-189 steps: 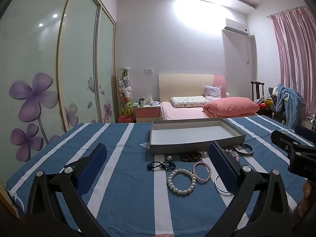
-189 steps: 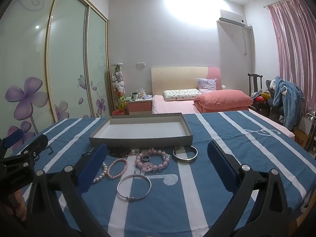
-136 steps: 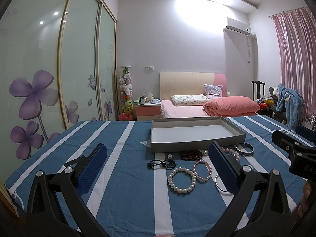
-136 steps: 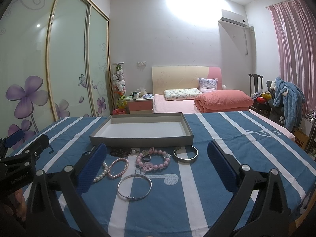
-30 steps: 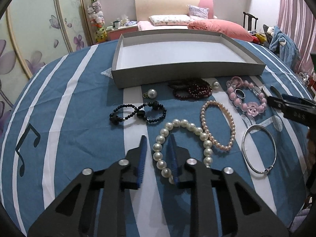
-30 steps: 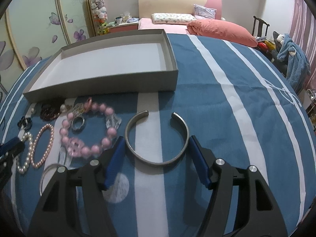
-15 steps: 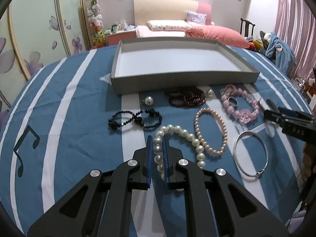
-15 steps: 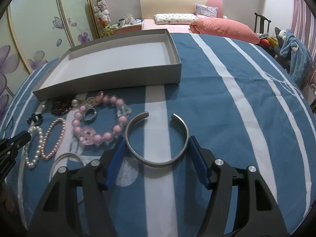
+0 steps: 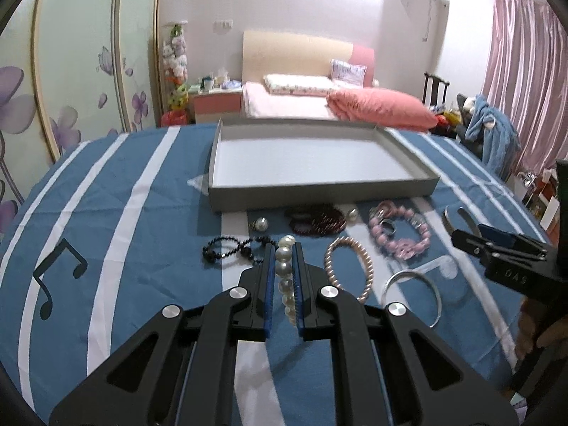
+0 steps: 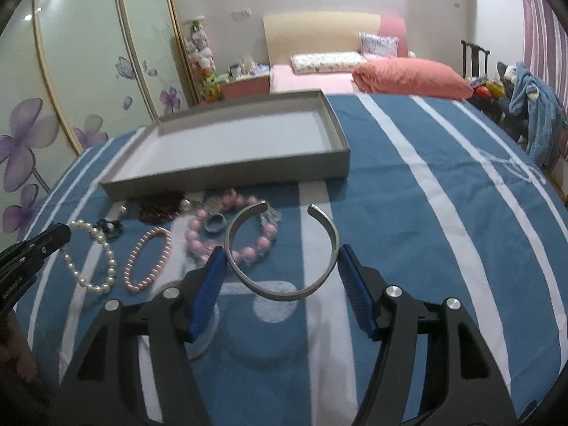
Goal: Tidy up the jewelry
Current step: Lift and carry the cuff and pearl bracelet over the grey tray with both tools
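Observation:
My left gripper (image 9: 284,248) is shut on a white pearl bracelet (image 9: 285,280) and holds it lifted off the blue striped cloth; the bracelet also shows in the right wrist view (image 10: 90,257). My right gripper (image 10: 280,254) is shut on an open silver cuff bangle (image 10: 282,248), raised a little above the cloth. An empty grey tray (image 9: 312,191) lies just beyond the jewelry; it also shows in the right wrist view (image 10: 227,174).
On the cloth lie a black bead bracelet (image 9: 227,248), a dark red bead bracelet (image 9: 316,222), a small pink pearl bracelet (image 9: 349,266), a chunky pink bracelet (image 9: 399,236), a thin silver bangle (image 9: 411,293) and a loose pearl (image 9: 261,224). A bed stands behind.
Both grippers came down from a high view to the jewelry. The left closed on the white pearl bracelet and lifted it. The right closed on the silver cuff and raised it.

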The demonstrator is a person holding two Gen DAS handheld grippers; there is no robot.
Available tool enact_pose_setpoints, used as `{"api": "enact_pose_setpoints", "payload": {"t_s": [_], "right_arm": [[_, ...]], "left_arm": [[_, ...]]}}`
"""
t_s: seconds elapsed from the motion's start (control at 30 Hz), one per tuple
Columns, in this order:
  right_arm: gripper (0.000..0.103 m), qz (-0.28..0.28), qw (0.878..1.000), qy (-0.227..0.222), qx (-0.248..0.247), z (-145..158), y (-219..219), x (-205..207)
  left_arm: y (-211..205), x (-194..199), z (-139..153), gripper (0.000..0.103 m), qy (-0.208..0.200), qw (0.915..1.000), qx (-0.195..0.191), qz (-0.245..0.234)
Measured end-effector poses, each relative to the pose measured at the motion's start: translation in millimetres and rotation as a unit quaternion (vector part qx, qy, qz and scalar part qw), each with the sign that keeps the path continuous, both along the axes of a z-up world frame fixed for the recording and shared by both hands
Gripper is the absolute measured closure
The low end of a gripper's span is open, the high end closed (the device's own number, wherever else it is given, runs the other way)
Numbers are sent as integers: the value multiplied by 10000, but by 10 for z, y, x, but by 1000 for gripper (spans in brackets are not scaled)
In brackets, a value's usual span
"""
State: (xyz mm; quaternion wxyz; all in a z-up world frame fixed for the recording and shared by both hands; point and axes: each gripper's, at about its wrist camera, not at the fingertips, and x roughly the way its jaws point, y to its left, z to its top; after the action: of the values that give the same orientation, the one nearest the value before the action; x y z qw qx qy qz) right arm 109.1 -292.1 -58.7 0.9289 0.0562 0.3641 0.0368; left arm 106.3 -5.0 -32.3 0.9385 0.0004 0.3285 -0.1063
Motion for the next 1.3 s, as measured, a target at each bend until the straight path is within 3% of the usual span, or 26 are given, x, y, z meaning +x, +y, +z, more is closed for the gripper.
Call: {"api": "enact_pose_setpoints", "payload": {"t_s": [0.37, 0.73, 0.97, 1.13, 1.3], "right_arm": [[40, 89, 9935, -1130, -85, 365, 238, -279], [40, 16, 9757, -2178, -258, 689, 359, -457], [40, -37, 9657, -2568, -398, 862, 436, -305], [40, -133, 9596, -2762, -515, 922, 439, -97], [40, -206, 9614, -2706, -463, 933, 385, 200]], "left_arm": [[-50, -187, 215, 93, -614, 9981, -67, 53], [-124, -212, 425, 93, -1137, 9934, 31, 126], [-202, -27, 620, 93, -1526, 9876, 268, 264], [-211, 213, 671, 93, -1516, 9876, 159, 381], [-258, 448, 645, 93, -1474, 9880, 167, 439]]}}
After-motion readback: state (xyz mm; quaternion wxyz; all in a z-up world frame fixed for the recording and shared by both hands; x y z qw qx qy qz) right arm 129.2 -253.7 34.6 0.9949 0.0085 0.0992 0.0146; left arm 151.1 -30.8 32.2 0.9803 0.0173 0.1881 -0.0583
